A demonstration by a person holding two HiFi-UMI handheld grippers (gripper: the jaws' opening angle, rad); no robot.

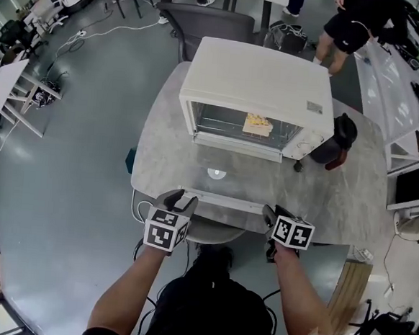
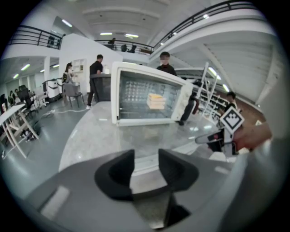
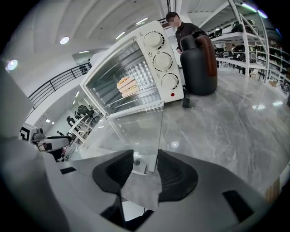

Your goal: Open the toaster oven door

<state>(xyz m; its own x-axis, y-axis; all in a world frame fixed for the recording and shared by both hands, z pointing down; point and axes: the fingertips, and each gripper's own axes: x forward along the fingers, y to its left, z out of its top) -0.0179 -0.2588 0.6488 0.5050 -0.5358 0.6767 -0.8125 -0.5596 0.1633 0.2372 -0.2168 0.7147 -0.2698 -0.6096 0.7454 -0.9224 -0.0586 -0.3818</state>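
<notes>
**Handle gripped at both ends, door lying flat**

Left gripper (image 2: 146,164) is closed on the left end of the door handle (image 1: 225,199), and the white bar fills the gap between its pads. Right gripper (image 3: 145,164) is clamped the same way on the right end, where the bar's bracket and its screw sit between the jaws. Both hold near the front edge of the table (image 1: 337,202), one at each end of the bar.

The handle runs along the free edge of the glass door (image 3: 136,131). That door is swung fully down and lies level over the grey tabletop, hinged at the foot of the toaster oven (image 1: 260,77). Judged from that, the opening is as good as done.

The bar looks stiff and smooth, so a grip square across it near the brackets should slip least. The pane is rigid but breakable, and I would expect it to carry little weight of its own. It should only be moved along the hinge's arc, never twisted by one end moving ahead of the other. The oven body seems light and stands on small feet on a polished surface, so a hard pull could drag it forward.

Inside, a pale piece of food (image 1: 257,123) rests on the rack. A black jug (image 1: 338,141) stands just beside the oven's right wall, next to the knobs (image 3: 161,60).
</notes>
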